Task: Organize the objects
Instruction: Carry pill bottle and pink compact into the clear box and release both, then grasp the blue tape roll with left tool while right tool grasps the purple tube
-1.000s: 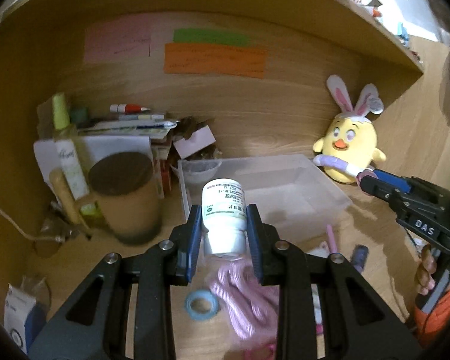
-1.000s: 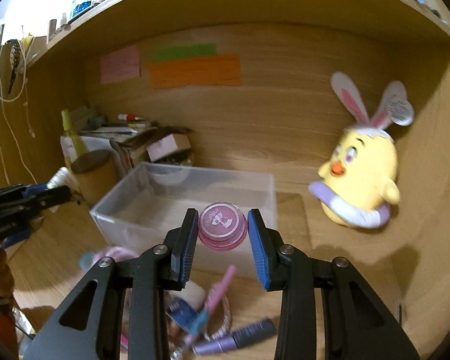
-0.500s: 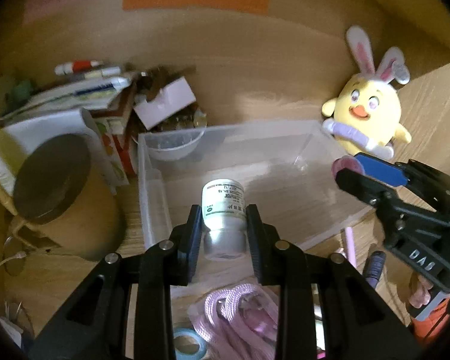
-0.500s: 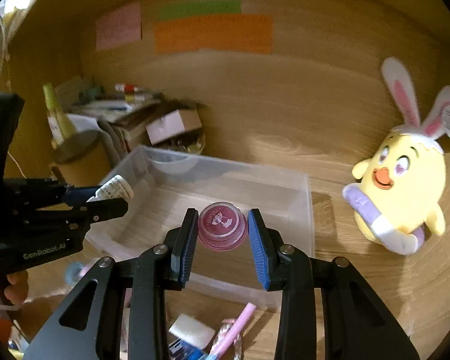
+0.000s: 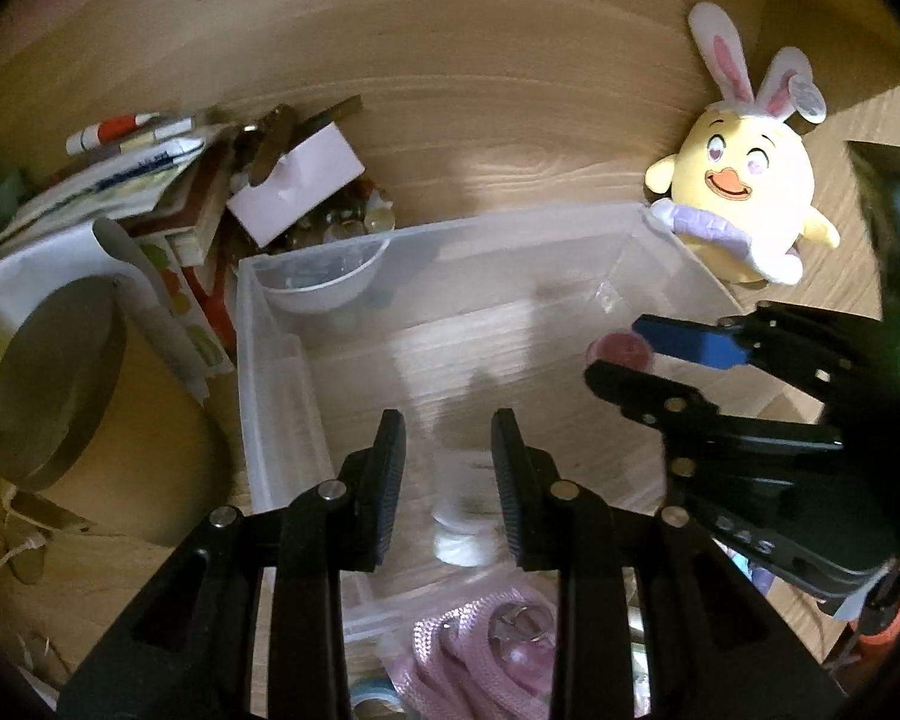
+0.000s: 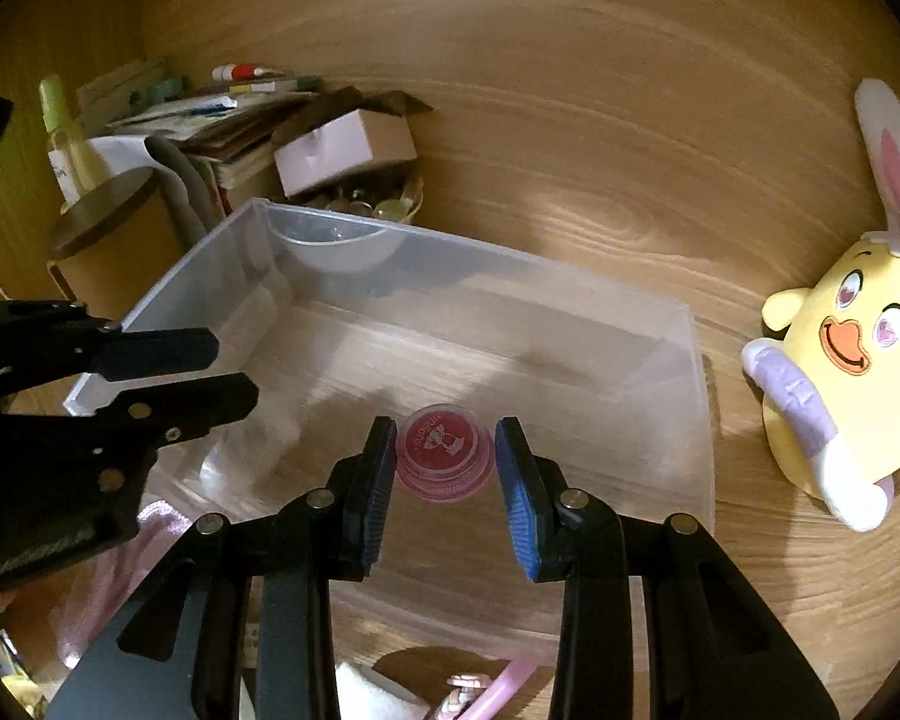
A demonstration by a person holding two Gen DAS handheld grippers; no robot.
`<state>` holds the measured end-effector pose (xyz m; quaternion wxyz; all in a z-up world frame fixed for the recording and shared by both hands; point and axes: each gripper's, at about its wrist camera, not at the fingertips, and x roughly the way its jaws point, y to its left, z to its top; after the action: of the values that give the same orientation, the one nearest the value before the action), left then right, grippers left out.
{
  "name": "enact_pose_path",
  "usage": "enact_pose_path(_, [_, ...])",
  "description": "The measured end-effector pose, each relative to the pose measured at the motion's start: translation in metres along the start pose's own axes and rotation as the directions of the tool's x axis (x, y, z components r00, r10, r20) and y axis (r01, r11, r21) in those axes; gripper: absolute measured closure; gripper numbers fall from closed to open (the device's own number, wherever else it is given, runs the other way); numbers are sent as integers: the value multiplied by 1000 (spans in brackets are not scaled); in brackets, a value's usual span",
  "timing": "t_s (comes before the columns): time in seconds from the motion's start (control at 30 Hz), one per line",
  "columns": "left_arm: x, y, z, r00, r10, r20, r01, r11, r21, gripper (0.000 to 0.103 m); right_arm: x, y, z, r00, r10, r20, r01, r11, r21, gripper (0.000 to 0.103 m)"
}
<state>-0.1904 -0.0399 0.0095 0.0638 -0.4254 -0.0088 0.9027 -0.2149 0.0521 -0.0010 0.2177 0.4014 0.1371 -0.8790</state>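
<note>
While both of my tongs hang over the clear plastic bin [image 5: 570,228], the sorting looks only partly done. My left tongs [image 5: 448,480] are spread apart with nothing between them; a white pill bottle [image 5: 465,501] shows blurred below the gap, inside the bin near its front wall, and I cannot tell whether it is lying there or dropping. My right tongs [image 6: 447,468] stand a little wider than the small pink jar [image 6: 444,456] between them. A sliver of space shows on each side of the jar, so I judge it let go, or nearly so, low over the bin floor near the front right part.

So the bottle and the jar are in the bin, or all but in. Left to do, as far as I can see: a pink cord [image 5: 480,654] and a roll of blue tape [image 5: 369,693] lie on the wooden surface [image 6: 780,600] just in front of the bin, with a pink pen [image 6: 504,681] and other small bits I cannot make out.

A yellow plush chick [image 6: 840,360] sits to the right of the bin, and a brown round canister [image 5: 72,414] and a stack of papers [image 5: 102,192] to the left.
</note>
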Motion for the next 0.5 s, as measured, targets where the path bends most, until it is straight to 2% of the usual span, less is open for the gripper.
enact_pose_path(0.1, [-9,-1,-1,999,15,30,-16,1000,11,70,1,0,1,1000,4,-3,-4,1000,9,68])
enact_pose_path(0.13, [-13,0,-2,999,16,41,-17,1000,13,67,-1,-1,1,1000,1,2,-1,1000,12,64])
enact_pose_path(0.2, [-23,1,-4,997,22,74,-23,1000,11,53,-6,-2,1,1000,-7,20,7,1000,20,56])
enact_pose_path(0.33, [-42,0,-7,989,55,134,-59,998,21,43,-24,-4,-1,997,-30,66,28,999,33,48])
enact_pose_path(0.4, [-55,1,-12,982,83,171,-88,996,25,32,-36,-5,-4,995,-41,89,38,999,36,45])
enact_pose_path(0.43, [-61,1,-14,977,96,189,-103,994,25,28,-43,-5,-6,994,-45,100,41,998,39,41])
enact_pose_path(0.47, [-67,2,-17,972,109,207,-116,993,25,21,-50,-7,-8,992,-49,112,44,998,44,34])
enact_pose_path(0.5, [-76,4,-22,965,124,230,-133,991,20,14,-57,-8,-10,991,-53,124,48,998,49,32])
